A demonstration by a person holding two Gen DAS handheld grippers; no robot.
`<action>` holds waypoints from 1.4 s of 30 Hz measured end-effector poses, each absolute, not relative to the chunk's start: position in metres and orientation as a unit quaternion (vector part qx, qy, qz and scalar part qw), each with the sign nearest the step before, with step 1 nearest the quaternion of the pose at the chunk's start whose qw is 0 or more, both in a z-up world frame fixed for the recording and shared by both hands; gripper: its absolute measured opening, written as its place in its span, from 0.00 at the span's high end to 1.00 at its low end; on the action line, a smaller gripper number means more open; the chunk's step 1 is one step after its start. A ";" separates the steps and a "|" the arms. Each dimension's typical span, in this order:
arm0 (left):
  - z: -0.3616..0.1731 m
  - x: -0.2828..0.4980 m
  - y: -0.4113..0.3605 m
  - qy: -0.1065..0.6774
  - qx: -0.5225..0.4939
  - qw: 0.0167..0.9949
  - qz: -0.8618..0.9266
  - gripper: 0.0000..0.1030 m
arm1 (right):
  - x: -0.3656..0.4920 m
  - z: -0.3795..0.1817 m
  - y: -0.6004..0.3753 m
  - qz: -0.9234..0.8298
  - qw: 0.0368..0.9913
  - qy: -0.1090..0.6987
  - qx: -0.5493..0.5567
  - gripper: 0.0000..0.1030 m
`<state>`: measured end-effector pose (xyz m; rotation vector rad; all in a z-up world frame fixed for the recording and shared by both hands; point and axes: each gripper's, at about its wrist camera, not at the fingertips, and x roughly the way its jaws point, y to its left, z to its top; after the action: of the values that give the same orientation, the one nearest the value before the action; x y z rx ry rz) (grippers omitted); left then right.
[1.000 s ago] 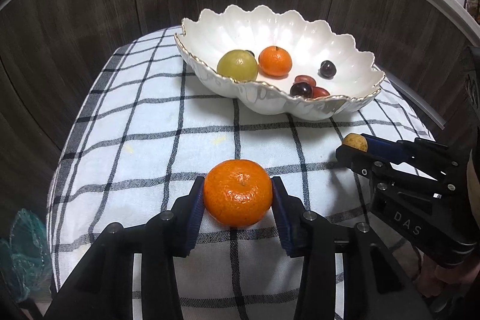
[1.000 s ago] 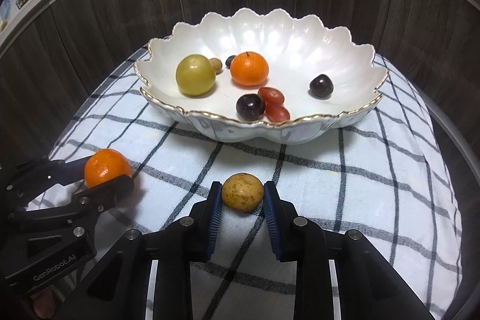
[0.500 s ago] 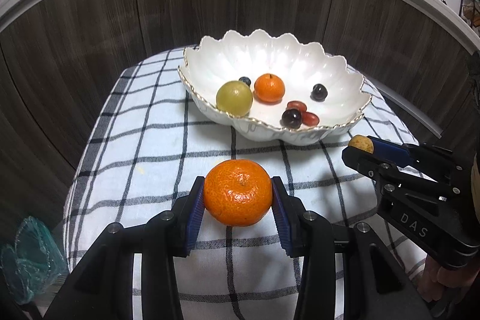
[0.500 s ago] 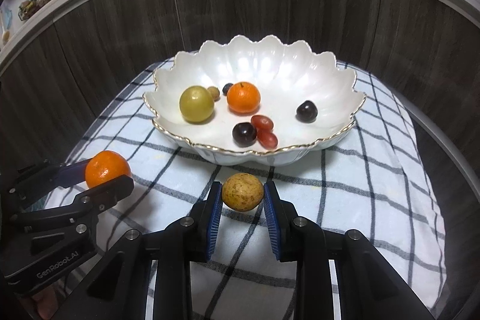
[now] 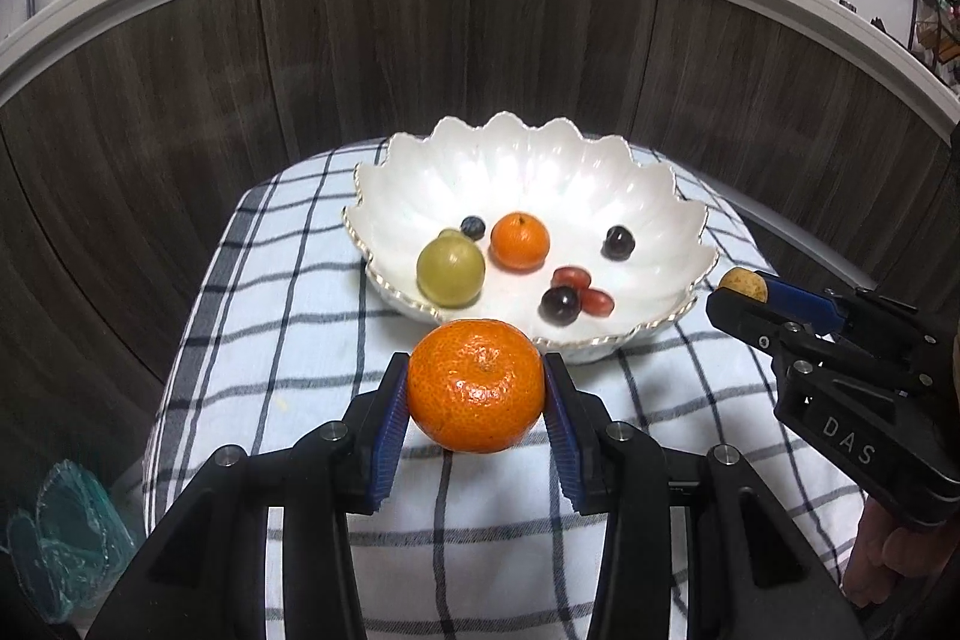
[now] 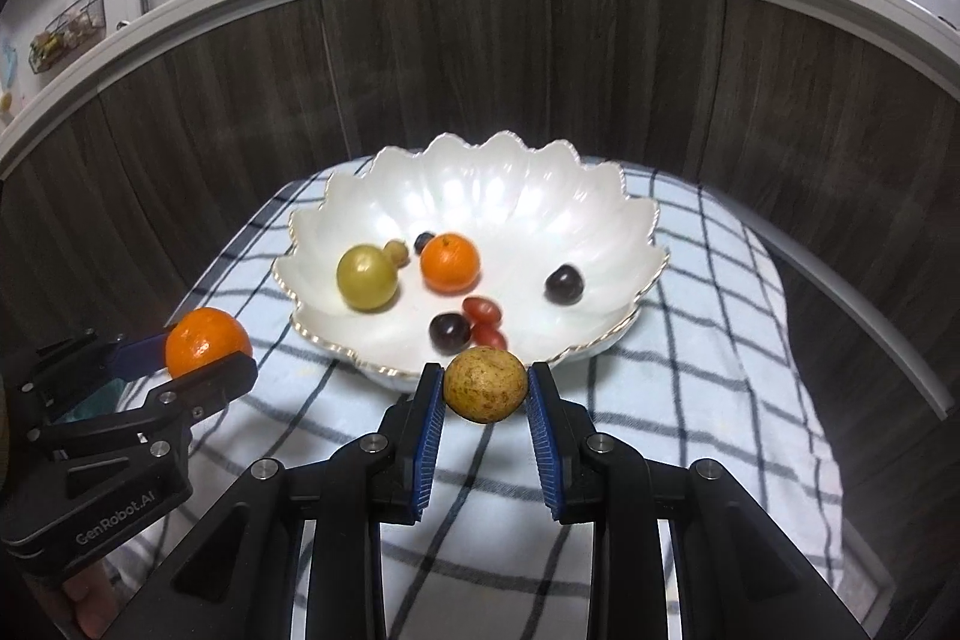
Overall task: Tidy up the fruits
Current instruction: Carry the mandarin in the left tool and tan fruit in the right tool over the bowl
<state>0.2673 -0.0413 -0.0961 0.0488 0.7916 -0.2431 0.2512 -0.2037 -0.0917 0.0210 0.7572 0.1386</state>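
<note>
My left gripper (image 5: 476, 388) is shut on an orange mandarin (image 5: 476, 383), held above the checked cloth in front of the bowl; the same mandarin (image 6: 206, 341) shows at the left of the right wrist view. My right gripper (image 6: 485, 387) is shut on a small speckled yellow-brown fruit (image 6: 485, 383), also lifted off the cloth; in the left wrist view that fruit (image 5: 743, 284) sits at the right. The white scalloped bowl (image 5: 660, 196) holds a green-yellow fruit (image 5: 450, 269), a small mandarin (image 5: 519, 240), dark grapes and red cherry tomatoes.
A white cloth with dark checks (image 5: 288, 316) covers the small rounded table. Dark wood cabinet fronts (image 5: 360, 52) curve close behind it, under a white counter with kitchenware. A teal net bag (image 5: 66, 538) lies low at the left.
Both grippers have risen with their fruit still gripped; the bowl and table now look smaller and lower, and the counter top has come into view.
</note>
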 end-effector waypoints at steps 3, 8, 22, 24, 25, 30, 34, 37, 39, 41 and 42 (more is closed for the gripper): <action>-0.092 0.273 -0.045 0.381 0.024 0.916 -0.120 0.59 | 0.254 -0.087 -0.209 0.062 0.929 0.365 0.012 0.72; -0.085 0.284 -0.052 0.376 0.025 0.918 -0.124 0.59 | 0.261 -0.081 -0.217 0.053 0.931 0.360 0.015 0.72; -0.080 0.319 -0.069 0.378 0.029 0.916 -0.136 0.59 | 0.290 -0.070 -0.234 0.041 0.935 0.352 0.017 0.72; -0.081 0.324 -0.071 0.381 0.029 0.914 -0.137 0.59 | 0.294 -0.070 -0.235 0.040 0.935 0.353 0.018 0.72; -0.082 0.326 -0.072 0.382 0.030 0.913 -0.138 0.59 | 0.296 -0.071 -0.236 0.040 0.934 0.354 0.019 0.72; -0.087 0.336 -0.078 0.390 0.032 0.909 -0.141 0.59 | 0.306 -0.076 -0.240 0.040 0.932 0.360 0.023 0.72; -0.092 0.343 -0.083 0.395 0.033 0.907 -0.142 0.59 | 0.315 -0.082 -0.242 0.042 0.928 0.369 0.026 0.72; -0.097 0.347 -0.083 0.402 0.032 0.904 -0.141 0.59 | 0.320 -0.086 -0.242 0.048 0.925 0.376 0.026 0.72; -0.100 0.349 -0.083 0.410 0.032 0.901 -0.141 0.59 | 0.323 -0.088 -0.241 0.049 0.923 0.380 0.025 0.72; -0.104 0.352 -0.083 0.419 0.031 0.896 -0.142 0.58 | 0.327 -0.090 -0.240 0.052 0.921 0.384 0.026 0.72; -0.106 0.353 -0.083 0.424 0.033 0.894 -0.143 0.58 | 0.328 -0.092 -0.239 0.053 0.920 0.387 0.027 0.72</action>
<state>0.3531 -0.0826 -0.1060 0.0675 0.8795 -0.2958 0.3280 -0.2395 -0.0916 0.0547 0.7945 0.1094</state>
